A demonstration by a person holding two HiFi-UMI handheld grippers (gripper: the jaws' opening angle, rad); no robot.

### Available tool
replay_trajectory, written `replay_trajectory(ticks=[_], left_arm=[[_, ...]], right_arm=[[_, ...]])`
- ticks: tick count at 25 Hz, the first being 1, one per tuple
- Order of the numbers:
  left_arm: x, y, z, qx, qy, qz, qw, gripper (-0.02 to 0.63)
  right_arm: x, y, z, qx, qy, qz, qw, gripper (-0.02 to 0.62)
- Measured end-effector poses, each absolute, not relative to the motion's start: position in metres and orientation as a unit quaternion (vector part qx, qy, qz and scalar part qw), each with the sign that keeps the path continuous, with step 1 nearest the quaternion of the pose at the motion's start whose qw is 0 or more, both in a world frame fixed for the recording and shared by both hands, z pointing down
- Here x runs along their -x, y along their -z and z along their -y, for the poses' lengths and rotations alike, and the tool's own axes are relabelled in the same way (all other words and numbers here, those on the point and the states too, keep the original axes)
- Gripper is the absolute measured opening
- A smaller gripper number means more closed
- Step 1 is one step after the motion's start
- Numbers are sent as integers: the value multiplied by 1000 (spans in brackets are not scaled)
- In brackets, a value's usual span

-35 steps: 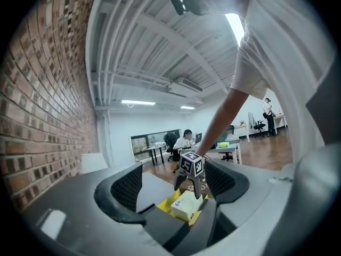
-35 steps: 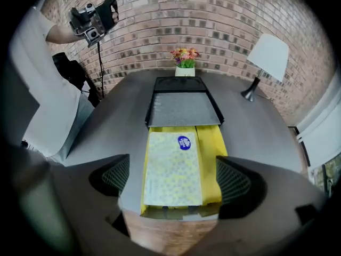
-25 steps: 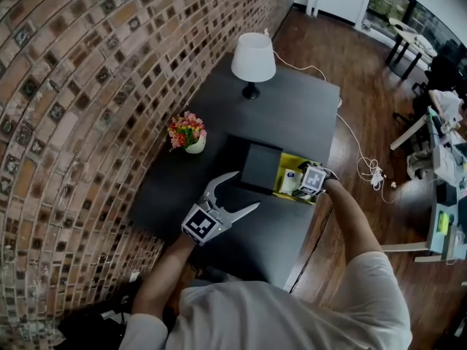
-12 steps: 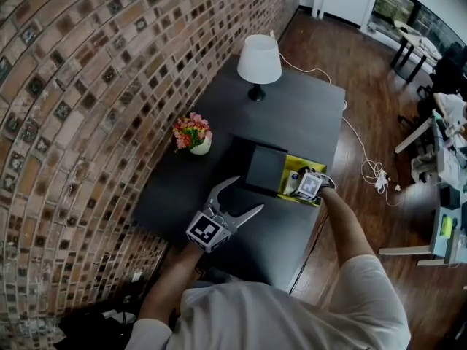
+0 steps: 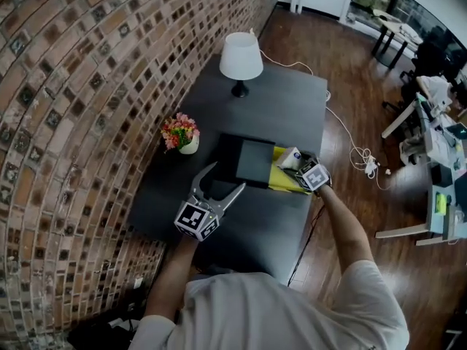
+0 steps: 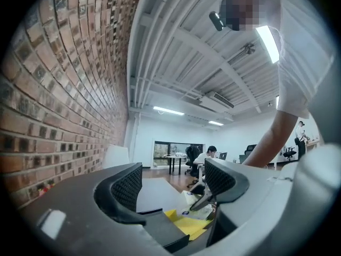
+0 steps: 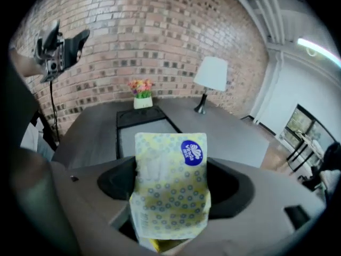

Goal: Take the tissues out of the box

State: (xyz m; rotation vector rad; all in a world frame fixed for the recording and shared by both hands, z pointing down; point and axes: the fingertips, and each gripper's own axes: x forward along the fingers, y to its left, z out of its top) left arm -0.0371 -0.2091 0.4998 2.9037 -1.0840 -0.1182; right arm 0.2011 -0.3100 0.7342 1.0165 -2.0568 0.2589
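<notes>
A yellow box (image 5: 283,180) lies open on the dark table (image 5: 284,108), beside a black lid (image 5: 246,159). My right gripper (image 5: 298,162) is over the box's far end, shut on a tissue pack (image 5: 289,157). In the right gripper view the pale yellow, dotted tissue pack (image 7: 170,180) with its blue round label stands upright between the jaws, and the right gripper (image 7: 171,184) presses it from both sides. My left gripper (image 5: 225,179) hovers open over the table's near half with nothing in it. In the left gripper view, the left gripper (image 6: 173,183) frames the yellow box (image 6: 186,225).
A white lamp (image 5: 241,57) stands at the table's far end. A small pot of flowers (image 5: 181,133) sits by the brick wall (image 5: 80,86) on the left. A white cable (image 5: 357,155) runs over the wooden floor to the right of the table.
The right gripper has closed on the tissue pack and raised it from inside the yellow box. The left gripper stays open in about the same place.
</notes>
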Motion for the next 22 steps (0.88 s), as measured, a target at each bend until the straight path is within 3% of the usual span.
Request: replay_trajectory(ticks=[5, 9, 15, 22], left_arm=[[55, -496, 223, -932, 36, 359, 11, 354], [65, -488, 230, -931, 44, 362, -1, 354], [81, -470, 232, -925, 62, 375, -25, 354], [89, -451, 219, -917, 63, 388, -61, 354]], right_arm=[[-219, -637, 305, -530, -113, 817, 196, 393], [-226, -560, 272, -580, -68, 807, 88, 393], [-207, -482, 204, -618, 25, 785, 20, 393], [-184, -459, 136, -662, 49, 746, -44, 393]])
